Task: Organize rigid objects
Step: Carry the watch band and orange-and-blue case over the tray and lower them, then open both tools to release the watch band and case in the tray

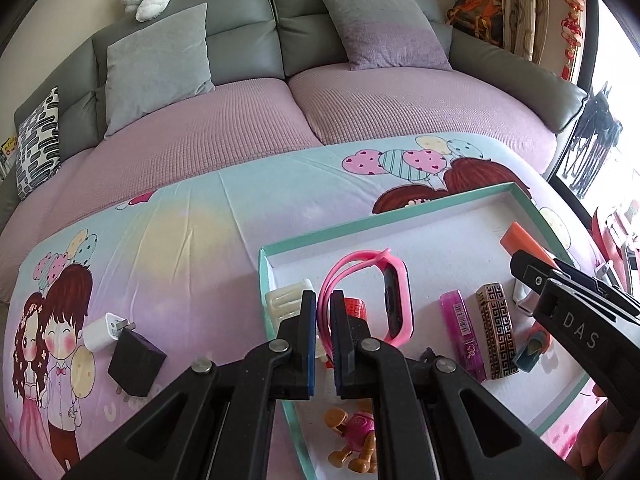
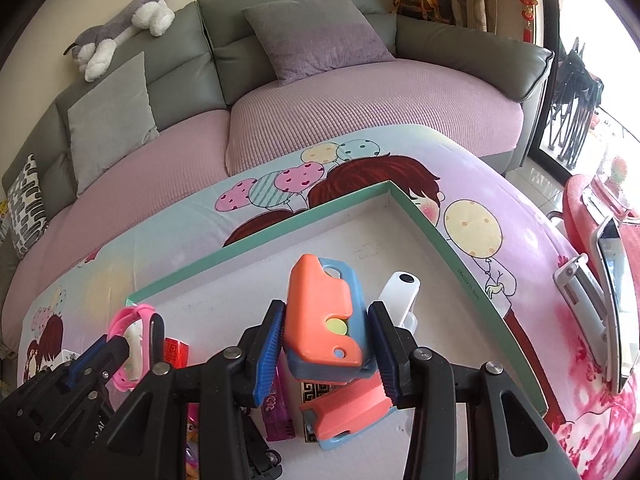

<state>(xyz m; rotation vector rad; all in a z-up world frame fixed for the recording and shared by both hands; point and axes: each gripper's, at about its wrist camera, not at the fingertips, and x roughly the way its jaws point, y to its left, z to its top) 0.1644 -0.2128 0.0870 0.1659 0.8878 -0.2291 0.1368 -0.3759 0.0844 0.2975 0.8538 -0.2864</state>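
On the left of the cartoon-print cloth [image 1: 192,232] covering the desk, outside the box [image 1: 440,200], lie a white plug [image 1: 100,332] and, touching it on the near side, a black plug [image 1: 136,360] with its prongs pointing near.

The left gripper [image 1: 323,304] hangs over the box's left end with its jaws almost shut, pinching the pink watch's [image 1: 384,296] strap between the pads. The watch stands on edge, its loop running far to near and its dark face turned right. A cream clip [image 1: 286,302] lies just left of the jaws, a red item [image 1: 354,306] shows behind them, and a toy figure [image 1: 354,436] lies near the box's near rim.

Further right, a purple tube [image 1: 462,332] and a patterned case [image 1: 498,330] lie side by side, long axes running far to near.

The right gripper [image 2: 326,320], jaws partly open, clamps an orange-and-blue toy [image 2: 324,316] across its width; its long axis points away from the camera, rounded end far. A second such toy [image 2: 344,408] lies under it in the box. A white device [image 2: 400,288] lies just to the right, angled far-right.
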